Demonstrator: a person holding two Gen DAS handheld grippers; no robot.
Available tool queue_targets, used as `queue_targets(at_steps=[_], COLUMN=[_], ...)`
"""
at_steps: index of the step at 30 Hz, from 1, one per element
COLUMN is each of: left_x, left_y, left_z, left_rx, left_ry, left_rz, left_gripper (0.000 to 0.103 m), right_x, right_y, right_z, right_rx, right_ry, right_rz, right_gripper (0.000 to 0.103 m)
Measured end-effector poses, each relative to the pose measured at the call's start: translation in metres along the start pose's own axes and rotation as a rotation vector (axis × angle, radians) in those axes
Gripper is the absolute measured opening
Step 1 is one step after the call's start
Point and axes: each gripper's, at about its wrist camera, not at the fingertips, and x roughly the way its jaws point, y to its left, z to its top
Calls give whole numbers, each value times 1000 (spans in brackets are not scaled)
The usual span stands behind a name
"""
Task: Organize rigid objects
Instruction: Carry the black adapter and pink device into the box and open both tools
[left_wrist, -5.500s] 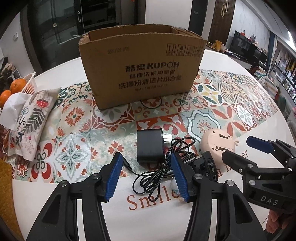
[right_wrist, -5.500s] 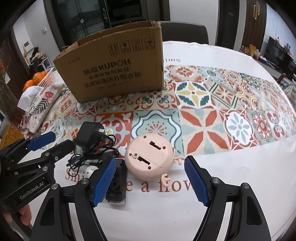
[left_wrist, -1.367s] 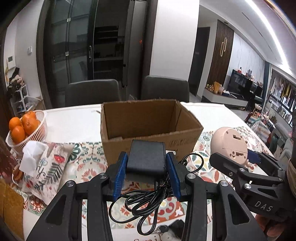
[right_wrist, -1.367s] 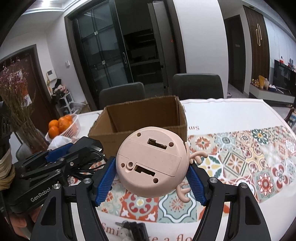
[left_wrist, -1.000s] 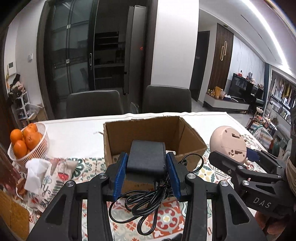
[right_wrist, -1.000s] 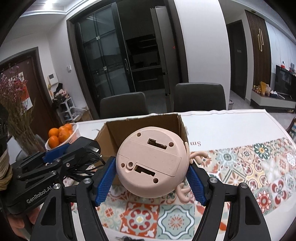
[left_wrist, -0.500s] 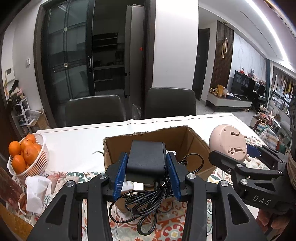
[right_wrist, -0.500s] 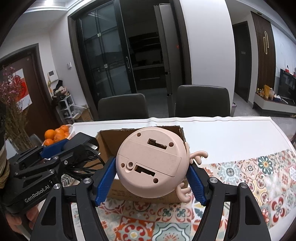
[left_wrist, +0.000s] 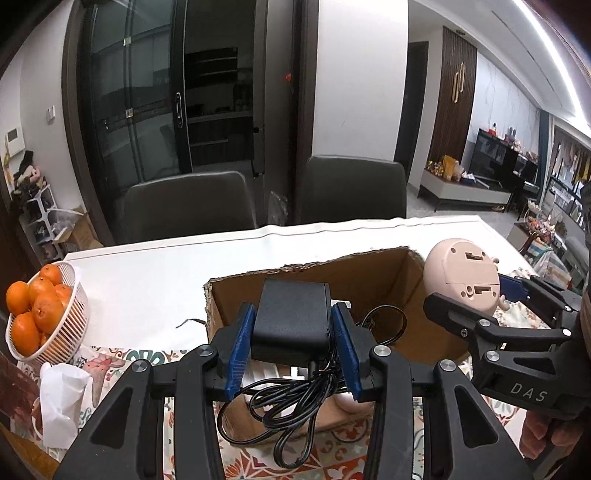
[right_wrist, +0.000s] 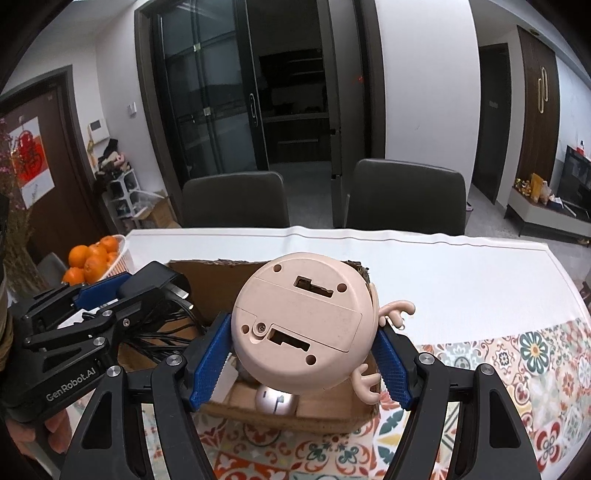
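Note:
My left gripper (left_wrist: 293, 354) is shut on a black power adapter (left_wrist: 291, 321) whose coiled black cable (left_wrist: 284, 413) hangs below it. It hovers over the left part of an open cardboard box (left_wrist: 413, 291). My right gripper (right_wrist: 301, 356) is shut on a round pink toy (right_wrist: 303, 325) with small arms, seen from its flat back, over the right part of the same box (right_wrist: 207, 280). A silver round object (right_wrist: 276, 402) lies inside the box beneath the toy. Each gripper also shows in the other's view, the right gripper (left_wrist: 476, 295) and the left gripper (right_wrist: 107, 291).
A white basket of oranges (left_wrist: 40, 314) stands at the left, with a crumpled tissue (left_wrist: 59, 395) in front of it. The box stands on a patterned runner (right_wrist: 535, 354) over a white tablecloth (left_wrist: 147, 280). Two dark chairs (right_wrist: 236, 201) stand behind the table.
Both grippers have risen and moved forward with their objects, from above the near side of the box to over its open top. The box interior now lies below them.

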Motion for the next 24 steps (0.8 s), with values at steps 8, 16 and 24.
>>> queue_targets(at_steps=[8,16,24], left_x=[22,39,35], left_y=[-2,-3,-2], left_z=[-1,-3,-2], left_rx=[22,21,30], left_ry=[46,82,67], left_rz=[7,6,26], left_gripper=[42,37,34], right_x=[31,46,49], right_y=[-8,-12,-11], right_z=[-2,-7,-9], right_rx=[6,11,5], right_ry=[74,118,137], right_rz=[28,42,55], right_gripper=[73,73,74])
